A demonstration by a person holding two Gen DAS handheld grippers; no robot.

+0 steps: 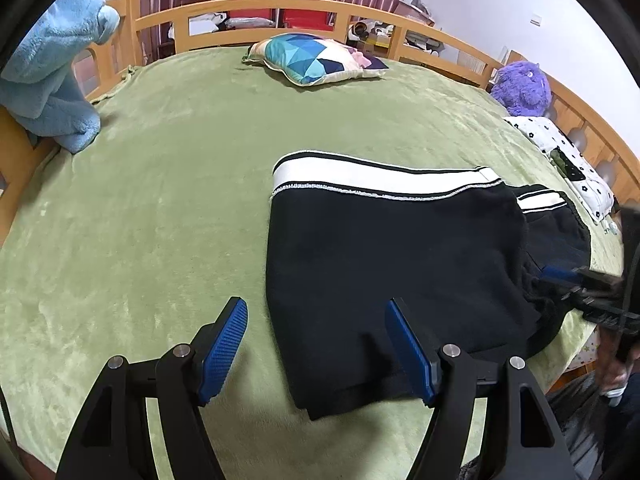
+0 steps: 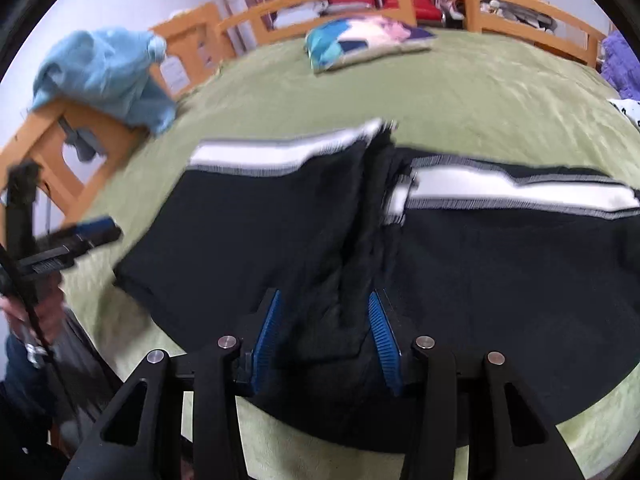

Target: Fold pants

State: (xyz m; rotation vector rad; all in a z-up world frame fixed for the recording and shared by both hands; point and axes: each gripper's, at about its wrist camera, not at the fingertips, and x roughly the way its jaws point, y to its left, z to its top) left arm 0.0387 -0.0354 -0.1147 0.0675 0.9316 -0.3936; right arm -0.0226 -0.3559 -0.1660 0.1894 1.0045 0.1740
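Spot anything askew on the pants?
Yes: the black pants with white side stripe bunch into a raised ridge at mid-length between the right gripper jaws, so the stripe breaks there instead of running straight.

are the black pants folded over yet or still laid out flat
Partly folded. One section of the black pants lies doubled over the rest, so its white stripe sits offset from the other. The right gripper pinches a bunched ridge.

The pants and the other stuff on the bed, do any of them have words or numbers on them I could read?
No readable text anywhere.
The pants: only white stripes, no words.
The pillow: coloured shapes, no letters.
The spotted cloth: a small flower print, no words.
The right tool, with a bunch of pants between its fingers, and the open left tool: no labels showing.
The right wrist view is blurred.
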